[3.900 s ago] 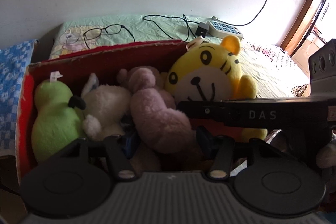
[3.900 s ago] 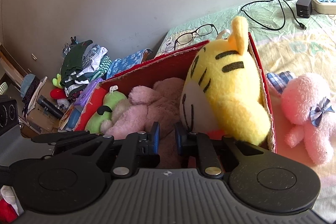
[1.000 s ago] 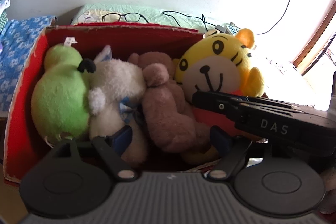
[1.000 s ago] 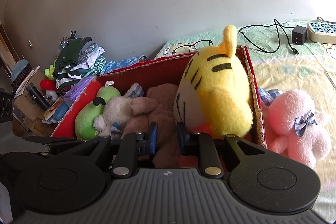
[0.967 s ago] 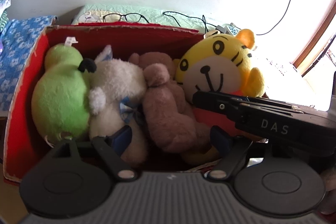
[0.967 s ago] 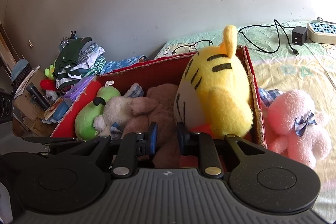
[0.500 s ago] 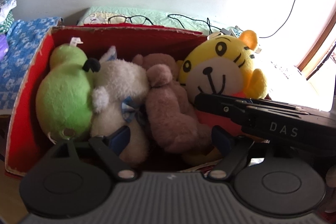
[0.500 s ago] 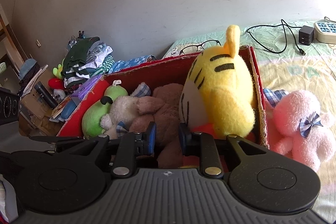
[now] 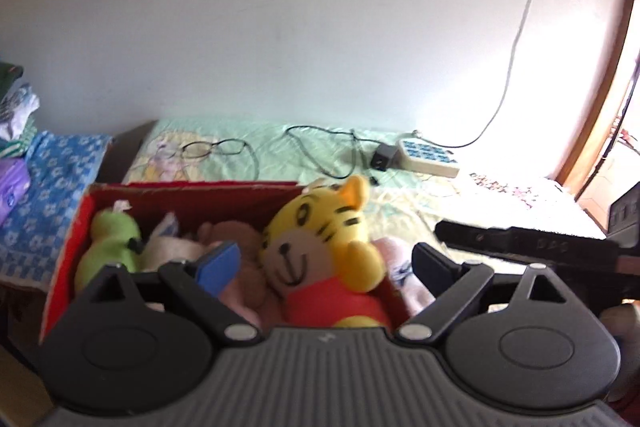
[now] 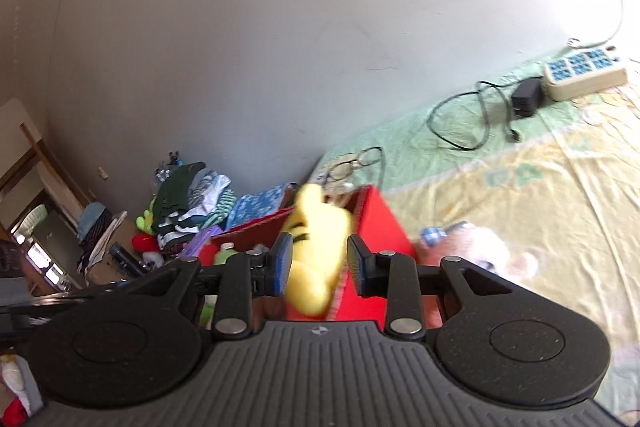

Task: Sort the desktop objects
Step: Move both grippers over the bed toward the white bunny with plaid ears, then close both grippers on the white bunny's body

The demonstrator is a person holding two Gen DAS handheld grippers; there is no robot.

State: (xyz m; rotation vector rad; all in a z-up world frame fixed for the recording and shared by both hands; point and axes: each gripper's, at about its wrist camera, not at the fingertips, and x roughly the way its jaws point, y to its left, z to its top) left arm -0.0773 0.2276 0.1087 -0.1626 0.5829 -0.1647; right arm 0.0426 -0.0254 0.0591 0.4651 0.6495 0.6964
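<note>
Bed (image 9: 400,203) | red box (image 9: 72,247) holds yellow tiger (image 9: 316,239) | glasses (image 9: 208,149) behind

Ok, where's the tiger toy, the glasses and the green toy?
yellow tiger toy (image 9: 298,247): left wrist view, on its face.
glasses (image 9: 210,148): left wrist view, on the bridge between the lenses.
green plush toy (image 9: 108,243): left wrist view, on its body, at the left end of the red box.

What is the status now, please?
Both grippers, left and right, open, empty. Tiger plush inside red box. Pink plush outside.
</note>
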